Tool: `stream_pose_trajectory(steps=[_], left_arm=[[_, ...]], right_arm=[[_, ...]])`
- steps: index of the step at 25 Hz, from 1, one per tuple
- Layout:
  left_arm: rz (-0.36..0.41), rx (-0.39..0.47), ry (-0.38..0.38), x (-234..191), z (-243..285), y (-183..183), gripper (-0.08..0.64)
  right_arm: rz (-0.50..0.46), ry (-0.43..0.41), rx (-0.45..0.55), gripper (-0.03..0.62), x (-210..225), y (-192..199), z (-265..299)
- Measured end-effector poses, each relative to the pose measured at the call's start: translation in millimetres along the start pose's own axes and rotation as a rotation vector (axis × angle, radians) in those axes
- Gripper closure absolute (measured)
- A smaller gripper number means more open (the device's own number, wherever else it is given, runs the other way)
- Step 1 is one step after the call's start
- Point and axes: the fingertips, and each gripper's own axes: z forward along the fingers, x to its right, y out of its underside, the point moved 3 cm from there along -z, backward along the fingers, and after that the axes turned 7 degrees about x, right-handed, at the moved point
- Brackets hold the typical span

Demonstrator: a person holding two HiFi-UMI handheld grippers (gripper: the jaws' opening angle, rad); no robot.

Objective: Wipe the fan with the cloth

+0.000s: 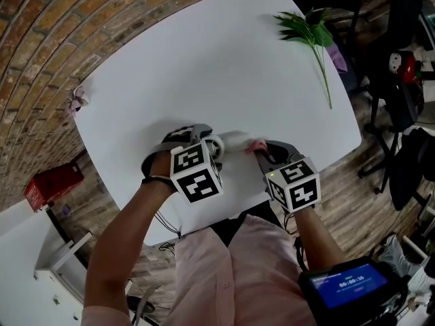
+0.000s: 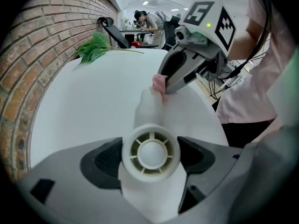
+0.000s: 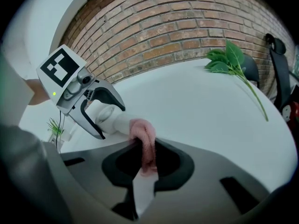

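Fan [image 2: 150, 153] clamped in the left gripper [image 3: 111, 120], cloth [image 3: 144, 139] pinched in the right gripper [image 3: 146, 167].
The small white fan is gripped at its round head by the left jaws, above the near edge of the white worktop [image 1: 204, 66]. The pink cloth, clenched between the right jaws, is pressed against the fan's other end. A green leafy stem [image 1: 309, 32] is seen well apart.

A green leafy sprig [image 1: 309, 32] lies near the far edge of a white table [image 1: 204, 66] beside a brick wall [image 1: 41, 53].
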Motion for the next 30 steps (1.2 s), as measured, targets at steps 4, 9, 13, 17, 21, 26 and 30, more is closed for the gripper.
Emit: stream_pose_trajectory(steps=[4, 9, 13, 17, 21, 26, 30], left_arm=[[0.023, -0.004, 0.012, 0, 1, -1, 0.189], [0.101, -0.029, 0.044, 4, 3, -3, 0.189], [0.205, -0.061, 0.083, 10, 6, -7, 0.189], [0.421, -0.161, 0.142, 19, 12, -11, 0.189], [0.624, -0.24, 0.198, 28, 16, -12, 0.189], [0.674, -0.243, 0.215, 27, 15, -5, 0.189], [0.724, -0.262, 0.211, 30, 18, -9, 0.189]], right_arm=[[-0.001, 0.031, 0.015, 0.54, 13, -6, -1], [-0.011, 0.063, 0.025, 0.54, 31, -13, -5], [-0.048, 0.054, 0.018, 0.54, 36, -16, -8], [-0.138, 0.001, -0.015, 0.538, 32, -16, -8], [-0.286, -0.117, -0.053, 0.538, 10, -14, -4], [-0.665, -0.321, -0.104, 0.537, -25, -7, 14], [-0.962, -0.469, -0.124, 0.538, -33, -7, 18]])
